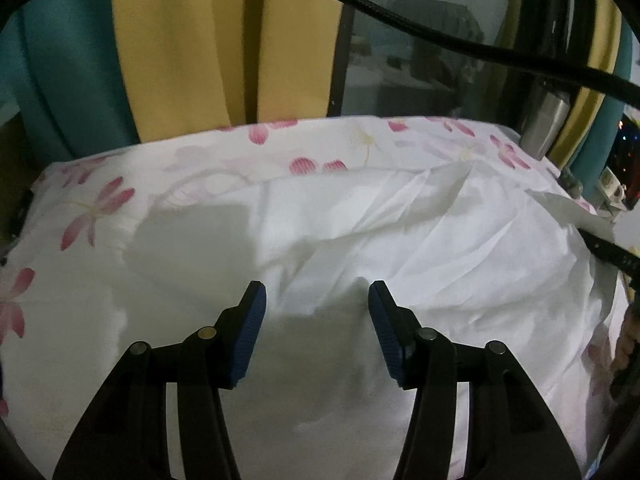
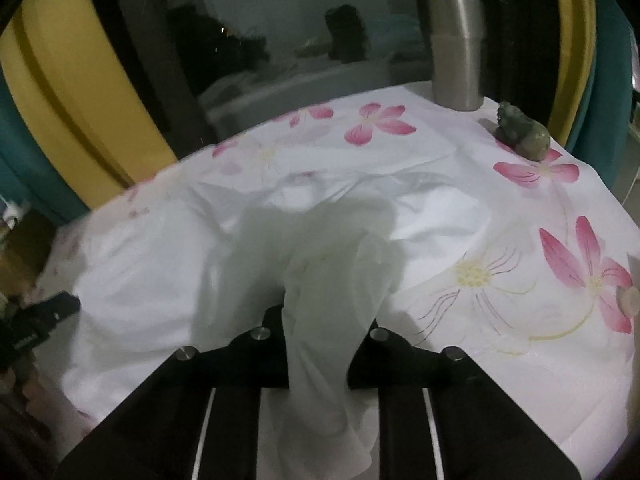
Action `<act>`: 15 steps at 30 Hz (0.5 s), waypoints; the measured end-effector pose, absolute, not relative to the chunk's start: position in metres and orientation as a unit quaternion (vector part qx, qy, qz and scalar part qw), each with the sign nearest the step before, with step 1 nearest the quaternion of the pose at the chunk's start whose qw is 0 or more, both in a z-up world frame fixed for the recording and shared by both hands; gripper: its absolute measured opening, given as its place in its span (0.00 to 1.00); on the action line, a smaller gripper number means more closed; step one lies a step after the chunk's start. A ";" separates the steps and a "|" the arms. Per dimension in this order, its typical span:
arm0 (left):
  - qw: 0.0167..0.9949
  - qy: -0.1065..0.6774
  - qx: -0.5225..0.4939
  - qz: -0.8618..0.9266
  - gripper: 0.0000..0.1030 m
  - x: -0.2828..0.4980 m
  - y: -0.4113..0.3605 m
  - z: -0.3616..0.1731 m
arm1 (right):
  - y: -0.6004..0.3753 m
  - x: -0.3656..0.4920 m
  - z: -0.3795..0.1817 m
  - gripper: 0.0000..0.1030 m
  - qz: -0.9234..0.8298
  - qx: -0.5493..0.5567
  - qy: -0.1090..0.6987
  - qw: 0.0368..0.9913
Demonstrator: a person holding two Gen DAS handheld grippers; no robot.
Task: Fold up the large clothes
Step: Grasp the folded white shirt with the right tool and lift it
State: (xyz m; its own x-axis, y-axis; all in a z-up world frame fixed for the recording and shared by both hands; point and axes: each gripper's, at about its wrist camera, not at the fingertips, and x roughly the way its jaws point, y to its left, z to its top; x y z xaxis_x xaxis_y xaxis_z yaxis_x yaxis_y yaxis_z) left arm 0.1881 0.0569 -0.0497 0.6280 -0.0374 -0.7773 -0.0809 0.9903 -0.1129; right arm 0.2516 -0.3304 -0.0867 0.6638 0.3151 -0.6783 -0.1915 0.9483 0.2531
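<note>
while right tool (image 2: 318, 320) pinches white garment (image 2: 316, 280), left tool (image 1: 316, 300) gapes.

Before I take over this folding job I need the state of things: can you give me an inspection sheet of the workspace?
Surface: floral cloth covers the table.
Job's things: white garment lies crumpled on the cloth, not yet folded.
Clutter: steel tumbler and a small green figurine at the far edge.
Grippers: left hand-held gripper open above the garment; right hand-held gripper shut on a bunch of garment.
Cables: black cable hangs across the left view.
Surroundings: yellow curtain, dark window.
</note>
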 end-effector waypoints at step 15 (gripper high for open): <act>0.926 0.367 -0.088 0.025 0.55 0.158 0.102 -0.005 | -0.273 0.223 0.016 0.09 0.181 0.046 0.285 0.940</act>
